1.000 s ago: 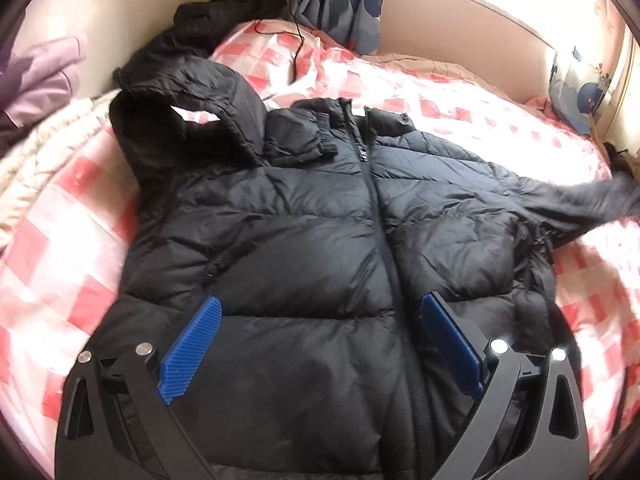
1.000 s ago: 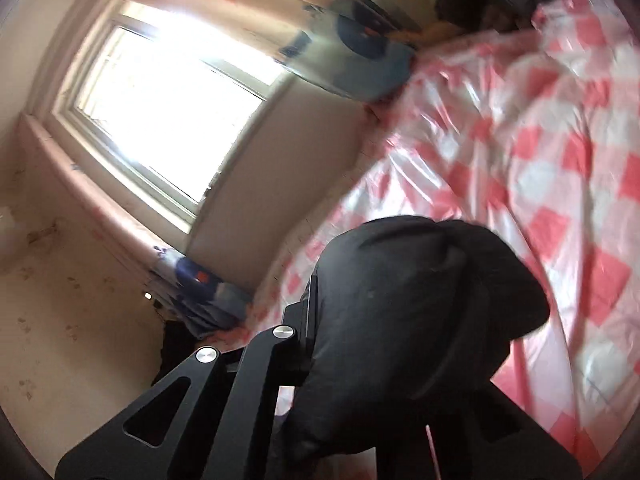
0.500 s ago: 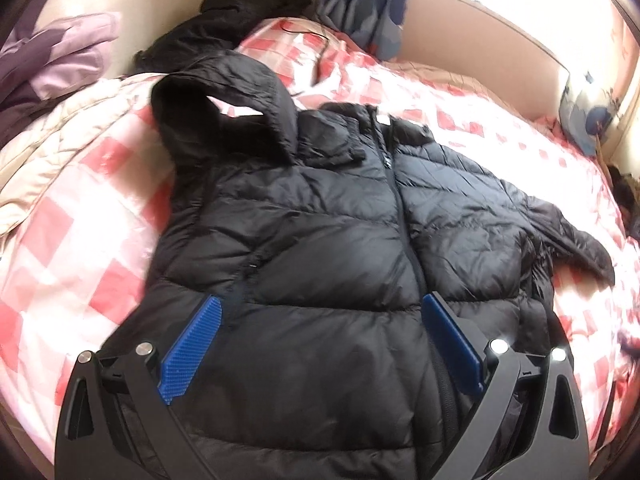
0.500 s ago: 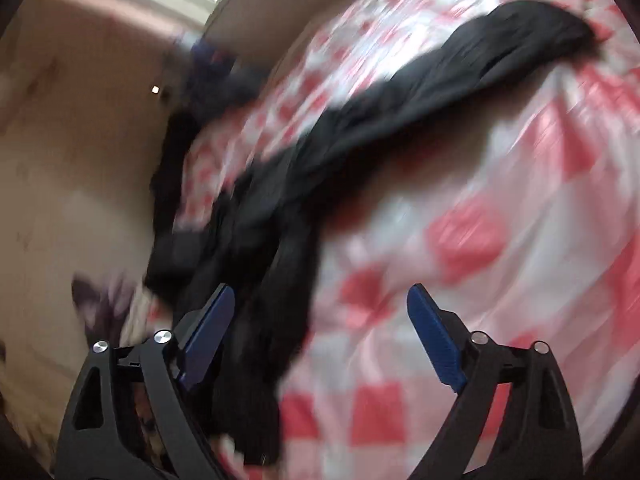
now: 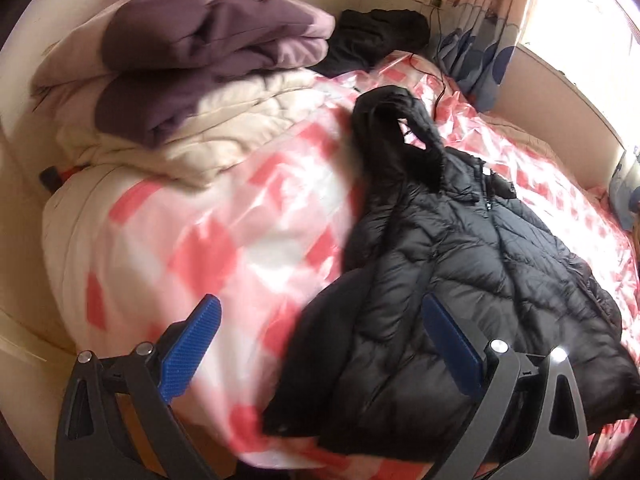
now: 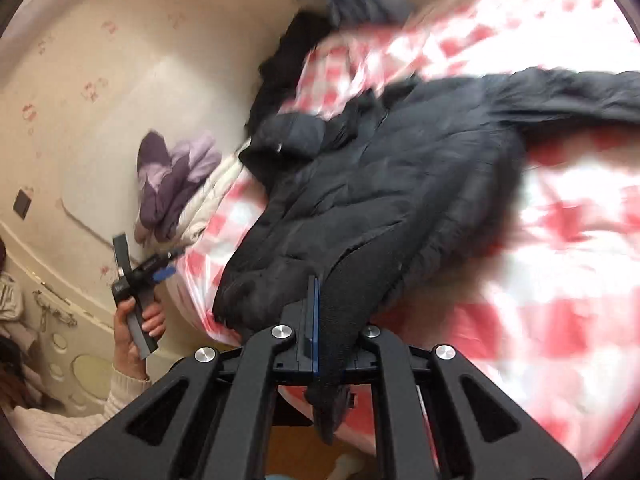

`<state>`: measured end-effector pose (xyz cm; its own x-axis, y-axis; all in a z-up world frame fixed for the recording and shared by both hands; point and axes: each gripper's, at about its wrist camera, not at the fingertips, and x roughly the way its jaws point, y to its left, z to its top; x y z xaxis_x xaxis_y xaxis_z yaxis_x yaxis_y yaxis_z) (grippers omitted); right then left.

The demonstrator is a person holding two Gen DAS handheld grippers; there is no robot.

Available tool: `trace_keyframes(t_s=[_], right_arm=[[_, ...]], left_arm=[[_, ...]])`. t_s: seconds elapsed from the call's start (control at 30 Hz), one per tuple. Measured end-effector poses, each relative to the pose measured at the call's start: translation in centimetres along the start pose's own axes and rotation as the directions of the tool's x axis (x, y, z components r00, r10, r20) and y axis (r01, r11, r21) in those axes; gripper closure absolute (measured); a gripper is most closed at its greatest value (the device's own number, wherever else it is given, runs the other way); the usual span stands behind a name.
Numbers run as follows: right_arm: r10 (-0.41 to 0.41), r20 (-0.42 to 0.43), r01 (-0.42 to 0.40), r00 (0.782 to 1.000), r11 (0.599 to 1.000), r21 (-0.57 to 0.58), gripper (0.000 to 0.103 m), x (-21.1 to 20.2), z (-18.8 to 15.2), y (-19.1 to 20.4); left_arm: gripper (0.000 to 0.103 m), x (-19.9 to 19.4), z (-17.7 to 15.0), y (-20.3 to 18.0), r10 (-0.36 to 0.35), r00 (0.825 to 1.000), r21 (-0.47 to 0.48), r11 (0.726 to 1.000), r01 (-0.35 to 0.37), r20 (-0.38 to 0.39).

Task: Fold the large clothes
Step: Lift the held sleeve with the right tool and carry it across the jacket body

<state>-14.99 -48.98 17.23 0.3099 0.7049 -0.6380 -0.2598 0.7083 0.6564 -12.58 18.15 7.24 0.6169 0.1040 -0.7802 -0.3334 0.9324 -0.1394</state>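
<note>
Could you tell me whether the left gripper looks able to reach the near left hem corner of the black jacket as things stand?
Probably yes. The left gripper is open and empty, and the black jacket has its near edge lying between the fingers with nothing over it. The right gripper pinches the hem elsewhere.

- Checked bedspread (image 5: 208,240) lies bare left of the black jacket (image 5: 480,280): open passage there.
- Piled purple and cream bedding (image 5: 192,80) blocks the far left corner (against the wall).
- Right of the jacket, bedspread is bare too.
</note>
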Motion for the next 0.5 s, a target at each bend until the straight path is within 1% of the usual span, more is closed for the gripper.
trace_keyframes(t_s=[0.07,0.1,0.13,0.2,0.23,0.27,0.3,0.33,0.37,0.4,0.43,0.47,0.5], right_arm=[[-0.06,-0.022,0.061,0.998,0.996,0.063,0.098,-1.6,-2.1,-3.0],[-0.098,-0.046,0.102,0.994,0.99,0.095,0.098,-1.9,-4.8,-3.6],[-0.143,-0.081,0.153,0.986,0.978,0.14,0.098,-2.0,-6.6,-5.8],[-0.191,-0.125,0.216,0.974,0.948,0.234,0.098,-2.4,-9.9,-10.5],[-0.2,-0.164,0.237,0.966,0.938,0.254,0.094,-2.6,-11.2,-11.8],[-0.188,-0.225,0.25,0.956,0.925,0.285,0.09,-2.4,-12.3,-13.3],[-0.181,-0.238,0.25,0.954,0.92,0.301,0.084,-3.0,-12.7,-14.0],[-0.184,-0.227,0.249,0.956,0.92,0.304,0.076,-4.0,-12.5,-14.3],[-0.2,-0.182,0.247,0.963,0.924,0.291,0.07,-5.6,-11.9,-14.2],[-0.226,-0.081,0.24,0.971,0.928,0.284,0.052,-8.4,-10.3,-14.5],[-0.249,-0.005,0.239,0.969,0.924,0.298,0.03,-9.8,-9.5,-15.1],[-0.284,0.098,0.236,0.954,0.909,0.344,0.022,-12.4,-7.5,-16.5],[-0.294,0.171,0.21,0.941,0.898,0.386,0.016,-14.7,-6.4,-17.9]], left_arm=[[0.007,0.3,-0.5,0.0,-0.008,1.0,0.016,1.0,0.008,-0.024],[0.007,0.7,-0.9,-0.4,-0.017,0.999,0.034,0.999,0.018,-0.04],[0.007,1.0,-1.4,-1.0,-0.027,0.998,0.052,0.998,0.03,-0.051],[0.007,1.9,-2.0,-2.5,-0.054,0.995,0.083,0.995,0.061,-0.081],[0.007,2.3,-2.4,-3.5,-0.065,0.993,0.097,0.993,0.074,-0.096],[0.007,2.8,-2.6,-4.4,-0.071,0.992,0.11,0.991,0.083,-0.109],[0.007,3.4,-2.7,-5.9,-0.076,0.989,0.13,0.987,0.092,-0.123],[0.007,3.9,-2.7,-7.2,-0.087,0.988,0.149,0.983,0.106,-0.128],[0.007,4.1,-2.6,-8.0,-0.097,0.987,0.162,0.98,0.117,-0.125],[0.007,4.4,-2.5,-9.6,-0.107,0.987,0.187,0.974,0.128,-0.118],[0.007,4.8,-2.3,-10.9,-0.114,0.987,0.204,0.97,0.136,-0.113],[0.007,5.2,-2.2,-12.2,-0.124,0.986,0.218,0.965,0.146,-0.11],[0.007,5.8,-2.1,-14.0,-0.141,0.984,0.231,0.959,0.163,-0.108]])
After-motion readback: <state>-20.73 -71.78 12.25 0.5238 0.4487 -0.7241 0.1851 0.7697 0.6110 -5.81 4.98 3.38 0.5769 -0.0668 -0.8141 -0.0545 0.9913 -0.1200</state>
